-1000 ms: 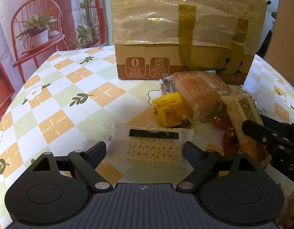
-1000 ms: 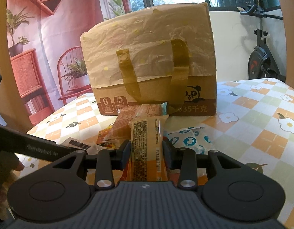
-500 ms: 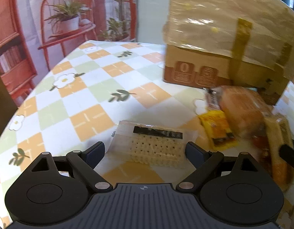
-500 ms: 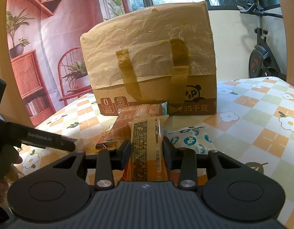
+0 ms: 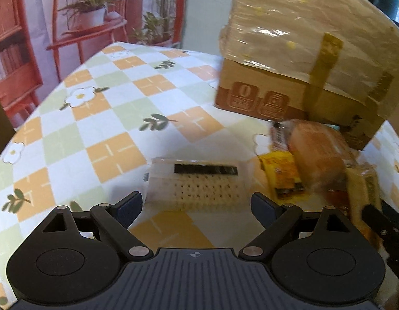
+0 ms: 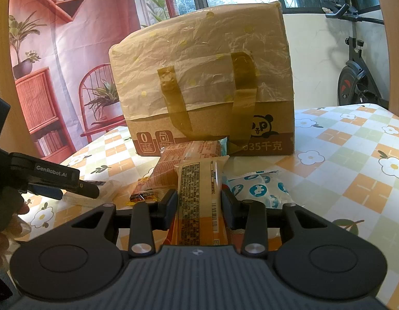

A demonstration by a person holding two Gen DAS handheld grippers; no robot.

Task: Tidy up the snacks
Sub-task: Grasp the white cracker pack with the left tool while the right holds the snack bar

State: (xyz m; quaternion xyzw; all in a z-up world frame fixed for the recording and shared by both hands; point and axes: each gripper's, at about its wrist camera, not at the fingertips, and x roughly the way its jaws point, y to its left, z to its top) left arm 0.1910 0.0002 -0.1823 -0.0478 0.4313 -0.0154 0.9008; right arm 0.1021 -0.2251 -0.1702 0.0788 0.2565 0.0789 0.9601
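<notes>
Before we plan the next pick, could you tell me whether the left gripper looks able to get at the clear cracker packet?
Probably yes: the left gripper is open, and the cracker packet lies flat on the tablecloth just ahead of its fingertips, nothing between them and clear of the yellow packet.

The left wrist view is blurred — print on the cracker packet point(image 5: 196, 183) is unreadable. The box point(image 5: 302, 59) runs off the top edge. A long wrapper point(image 6: 199, 201) hides its lower end behind the right tongs point(image 6: 199, 204).

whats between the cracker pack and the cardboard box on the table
Nothing: only bare checked tablecloth lies between the cracker pack and the cardboard box. The left wrist view shows it; the other snacks sit off to the right.
</notes>
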